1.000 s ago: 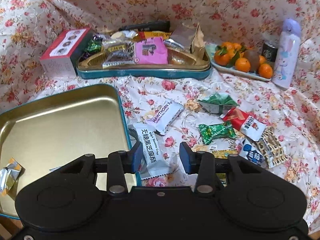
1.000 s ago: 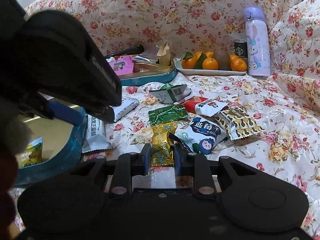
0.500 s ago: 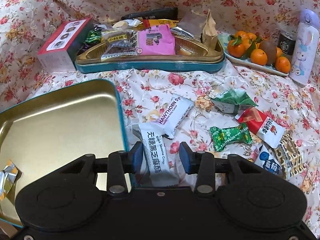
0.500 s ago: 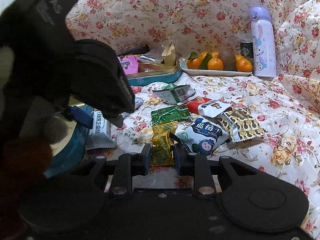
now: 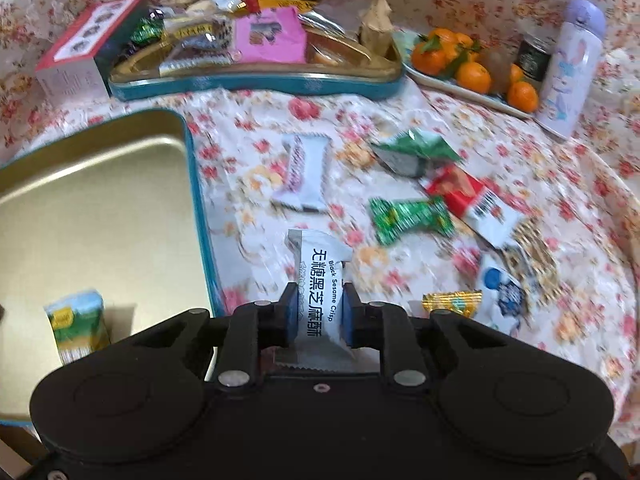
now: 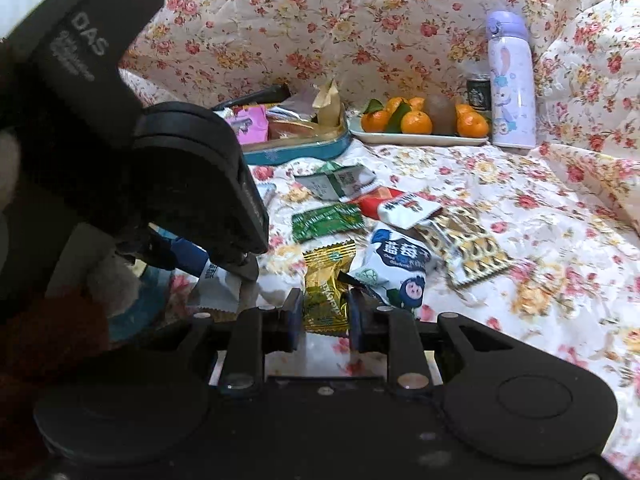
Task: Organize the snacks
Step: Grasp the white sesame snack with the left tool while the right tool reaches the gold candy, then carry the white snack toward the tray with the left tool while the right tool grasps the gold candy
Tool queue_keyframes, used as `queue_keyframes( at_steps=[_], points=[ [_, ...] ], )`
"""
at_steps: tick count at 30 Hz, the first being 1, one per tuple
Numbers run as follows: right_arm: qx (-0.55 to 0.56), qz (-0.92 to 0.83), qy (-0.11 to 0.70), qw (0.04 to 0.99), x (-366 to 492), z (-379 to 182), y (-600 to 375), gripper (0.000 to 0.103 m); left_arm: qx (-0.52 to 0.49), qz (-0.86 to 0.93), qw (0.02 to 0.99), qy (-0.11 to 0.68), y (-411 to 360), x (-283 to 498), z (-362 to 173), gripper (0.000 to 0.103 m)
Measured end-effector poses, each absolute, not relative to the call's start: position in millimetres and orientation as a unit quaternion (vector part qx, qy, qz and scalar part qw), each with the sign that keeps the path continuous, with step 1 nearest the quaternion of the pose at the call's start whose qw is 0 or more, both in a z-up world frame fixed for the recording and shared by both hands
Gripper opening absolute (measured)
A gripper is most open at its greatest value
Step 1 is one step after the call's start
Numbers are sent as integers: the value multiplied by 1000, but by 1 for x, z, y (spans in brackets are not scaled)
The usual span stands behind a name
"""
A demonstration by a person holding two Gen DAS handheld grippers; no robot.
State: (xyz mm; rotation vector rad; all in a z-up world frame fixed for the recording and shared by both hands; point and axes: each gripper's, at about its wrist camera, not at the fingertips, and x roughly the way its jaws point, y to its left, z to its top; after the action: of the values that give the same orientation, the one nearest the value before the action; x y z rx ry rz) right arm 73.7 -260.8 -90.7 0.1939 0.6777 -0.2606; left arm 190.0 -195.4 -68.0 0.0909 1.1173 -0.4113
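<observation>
The left gripper [image 5: 318, 312] pinches the sesame crisp packet [image 5: 320, 276] mid-length, beside the gold tin's [image 5: 202, 208] right rim. Light, crinkly, brittle inside. The right gripper [image 6: 325, 314] closes around a gold candy [image 6: 326, 280].

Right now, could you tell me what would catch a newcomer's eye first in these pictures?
The left claw grips a white Black Sesame Crisp packet just right of the open gold tin. The right claw has a gold candy wrapper between its fingers. Loose snacks litter the floral cloth; a plate of oranges sits behind.
</observation>
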Motion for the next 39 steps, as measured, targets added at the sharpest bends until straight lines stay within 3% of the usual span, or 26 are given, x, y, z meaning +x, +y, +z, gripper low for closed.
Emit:
queue_keyframes(
  at_steps=[9, 17, 22, 32, 34, 37, 39],
  points=[
    [81, -142, 365, 917, 43, -78, -260, 25, 34, -212, 806, 551, -178, 157, -67, 28],
    [132, -153, 393, 897, 49, -82, -272, 26, 35, -214, 811, 544, -170, 156, -69, 29],
    [147, -164, 392, 893, 56, -86, -279, 26, 64, -222, 819, 525, -176, 151, -70, 38],
    [138, -179, 386, 894, 56, -88, -272, 26, 59, -235, 819, 519, -171, 151, -71, 39],
    [141, -179, 386, 894, 55, -88, -272, 26, 53, -235, 819, 520, -170, 151, -71, 37],
    [146, -177, 387, 893, 56, -87, -276, 25, 50, -233, 820, 520, -169, 151, -71, 27],
    [157, -179, 385, 892, 55, -85, -280, 24, 41, -237, 817, 525, -166, 152, -71, 27]
  ],
)
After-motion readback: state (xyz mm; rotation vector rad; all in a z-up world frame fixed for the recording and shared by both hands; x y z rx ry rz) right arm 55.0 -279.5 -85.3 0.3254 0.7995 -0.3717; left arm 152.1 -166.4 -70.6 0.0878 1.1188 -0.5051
